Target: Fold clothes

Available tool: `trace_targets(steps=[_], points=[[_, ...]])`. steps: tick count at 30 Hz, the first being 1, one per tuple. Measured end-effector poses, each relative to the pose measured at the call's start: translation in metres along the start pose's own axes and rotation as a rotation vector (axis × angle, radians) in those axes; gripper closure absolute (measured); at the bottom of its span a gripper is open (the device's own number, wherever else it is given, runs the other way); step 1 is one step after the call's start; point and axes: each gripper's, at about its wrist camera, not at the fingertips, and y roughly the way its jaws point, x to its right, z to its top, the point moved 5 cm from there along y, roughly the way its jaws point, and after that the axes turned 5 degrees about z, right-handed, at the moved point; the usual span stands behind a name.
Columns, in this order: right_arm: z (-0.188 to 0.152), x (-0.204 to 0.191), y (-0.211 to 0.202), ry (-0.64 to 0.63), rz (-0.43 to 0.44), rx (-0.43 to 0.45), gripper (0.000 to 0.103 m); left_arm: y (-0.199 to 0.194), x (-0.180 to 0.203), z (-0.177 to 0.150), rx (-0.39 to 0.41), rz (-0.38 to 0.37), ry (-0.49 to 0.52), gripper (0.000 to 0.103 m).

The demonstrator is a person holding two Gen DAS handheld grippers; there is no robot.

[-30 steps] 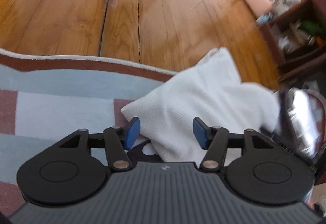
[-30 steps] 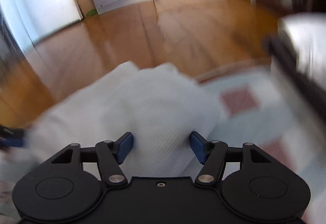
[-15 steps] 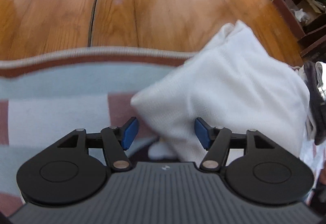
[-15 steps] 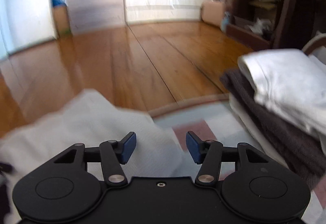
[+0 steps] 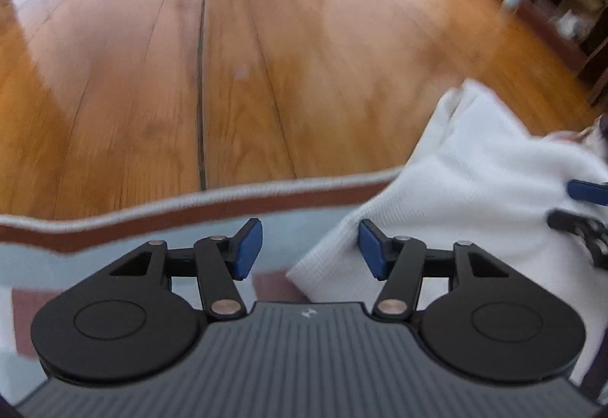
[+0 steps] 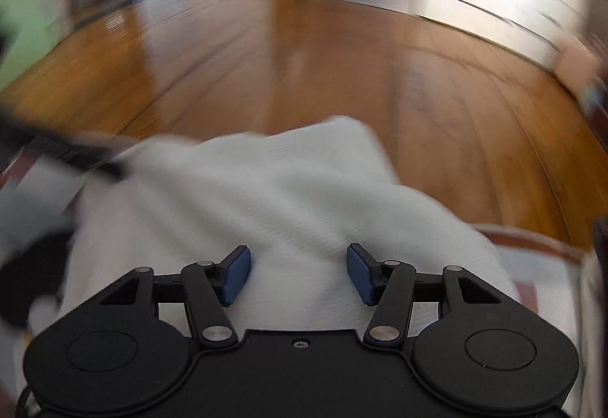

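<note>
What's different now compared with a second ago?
The right gripper swung back over the white garment after facing the folded pile. The left gripper shifted, so the garment sits further right in its view. Both jaws have just been closing, gripping nothing. The garment stays on the rug.

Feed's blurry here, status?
Left gripper, right gripper: jaws open, just been closing, nothing pinched. White waffle-knit cloth bunched on rug. Nothing blocking.

wood floor bare beyond white garment.
</note>
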Motion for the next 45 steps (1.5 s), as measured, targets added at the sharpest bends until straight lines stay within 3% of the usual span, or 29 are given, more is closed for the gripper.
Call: trace_targets(steps=[2, 5, 6, 7, 9, 11, 12, 13, 15, 18, 21, 23, 24, 25, 26, 28, 29, 33, 35, 38, 40, 42, 44, 45], points=[[0.006, 0.009, -0.002, 0.027, -0.055, 0.005, 0.049, -0.011, -0.005, 0.006, 0.047, -0.060, -0.028, 0.055], [0.023, 0.010, -0.012, 0.080, 0.014, 0.046, 0.047, -0.030, 0.000, 0.013, 0.118, -0.175, -0.023, 0.055], [0.028, 0.007, -0.014, 0.088, 0.057, 0.052, 0.045, -0.036, 0.006, 0.014, 0.128, -0.235, -0.017, 0.061], [0.034, 0.004, -0.016, 0.095, 0.099, 0.058, 0.045, -0.036, 0.014, 0.013, 0.112, -0.285, -0.001, 0.075], [0.046, -0.008, -0.005, 0.105, 0.202, 0.004, 0.043, -0.030, 0.032, 0.006, 0.041, -0.361, 0.053, 0.091], [0.051, -0.026, 0.034, 0.050, 0.276, -0.192, 0.044, -0.009, 0.051, -0.008, -0.063, -0.306, 0.138, 0.093], [0.052, -0.035, 0.054, -0.014, 0.240, -0.280, 0.048, 0.000, 0.054, -0.015, -0.095, -0.253, 0.163, 0.093], [0.055, -0.037, 0.068, -0.040, 0.213, -0.299, 0.047, 0.007, 0.055, -0.018, -0.113, -0.211, 0.180, 0.094], [0.063, -0.037, 0.089, -0.060, 0.178, -0.296, 0.047, 0.015, 0.048, -0.018, -0.115, -0.155, 0.176, 0.094], [0.075, -0.019, 0.107, 0.037, 0.141, -0.275, 0.048, 0.016, 0.032, -0.015, -0.115, -0.160, 0.087, 0.094], [0.081, -0.006, 0.106, 0.102, 0.081, -0.223, 0.061, 0.011, 0.021, -0.014, -0.091, -0.080, 0.047, 0.094], [0.085, 0.003, 0.093, 0.117, -0.038, -0.155, 0.057, 0.010, 0.011, -0.008, -0.085, -0.006, 0.017, 0.094], [0.087, 0.011, 0.084, 0.135, -0.108, -0.121, 0.052, 0.010, 0.003, -0.007, -0.099, 0.022, -0.014, 0.086], [0.085, 0.020, 0.069, 0.186, -0.134, -0.085, 0.052, 0.010, -0.005, -0.008, -0.117, 0.047, -0.049, 0.067], [0.083, 0.030, 0.053, 0.250, -0.145, -0.049, 0.051, 0.012, -0.014, -0.010, -0.145, 0.026, -0.091, 0.061], [0.064, 0.044, 0.021, 0.373, -0.088, 0.002, 0.041, 0.012, -0.032, -0.017, -0.192, -0.049, -0.193, 0.061], [0.051, 0.048, 0.005, 0.417, -0.079, 0.012, 0.041, 0.008, -0.040, -0.019, -0.203, -0.087, -0.256, 0.061], [0.006, 0.051, -0.041, 0.466, -0.097, 0.039, 0.041, -0.016, -0.043, -0.028, -0.209, -0.317, -0.384, 0.051], [-0.016, 0.061, -0.066, 0.537, -0.060, 0.062, 0.034, -0.019, -0.036, -0.032, -0.242, -0.339, -0.348, 0.047], [-0.035, 0.069, -0.061, 0.634, 0.043, -0.001, 0.030, -0.005, -0.021, -0.036, -0.292, -0.288, -0.296, 0.047], [-0.049, 0.075, -0.050, 0.759, 0.118, 0.005, 0.030, -0.001, -0.018, -0.038, -0.318, -0.286, -0.291, 0.047], [-0.067, 0.080, -0.042, 0.964, 0.159, 0.054, 0.030, 0.002, -0.015, -0.039, -0.344, -0.283, -0.286, 0.047], [-0.082, 0.076, -0.031, 1.096, 0.189, 0.064, 0.030, -0.008, -0.012, -0.040, -0.314, -0.222, -0.200, 0.047], [-0.084, 0.072, -0.028, 1.091, 0.183, 0.061, 0.030, -0.014, -0.011, -0.040, -0.295, -0.187, -0.151, 0.047]])
